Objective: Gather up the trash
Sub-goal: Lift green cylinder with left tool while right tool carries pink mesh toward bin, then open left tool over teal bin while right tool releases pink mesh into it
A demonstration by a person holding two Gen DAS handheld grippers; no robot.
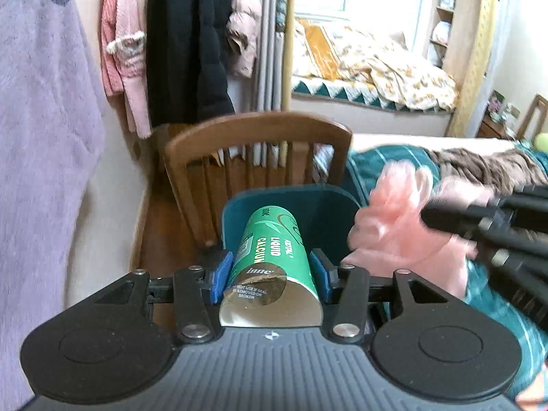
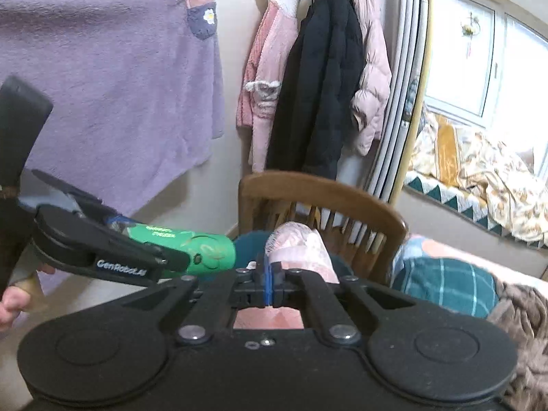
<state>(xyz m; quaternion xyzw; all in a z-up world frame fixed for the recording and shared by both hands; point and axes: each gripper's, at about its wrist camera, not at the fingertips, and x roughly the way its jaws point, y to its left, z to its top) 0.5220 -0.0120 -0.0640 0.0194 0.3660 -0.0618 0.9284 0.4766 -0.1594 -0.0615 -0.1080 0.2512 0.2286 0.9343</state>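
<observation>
left gripper [image 1: 270, 274]: mine, clamped on the green tube [image 1: 270, 257], blue pads on both its sides, torn open end toward my camera.
right gripper [image 2: 269, 282]: mine, pads pressed together on a pink plastic bag [image 2: 301, 250]; bag bunches up past the tips.
green tube position: over the teal bin [image 1: 328, 212], in front of the wooden chair [image 1: 257, 130].
pink plastic bag position: right of the tube, also in front of the chair, over the bin; blurred in the left view.
teal bin: just below the chair back, mostly hidden behind tube and bag.
in the way: chair back stands right behind the bin; my two grippers sit close side by side above it.
left of chair: purple fleece garment [image 2: 102, 68] hanging on the wall.
above chair: pink coat [image 2: 270, 68] and black coat [image 2: 325, 85] hanging.
right of chair: bed with teal blanket [image 2: 445, 281] and brown throw [image 1: 486, 164].
beyond chair: window seat with patterned bedding [image 1: 376, 68].
</observation>
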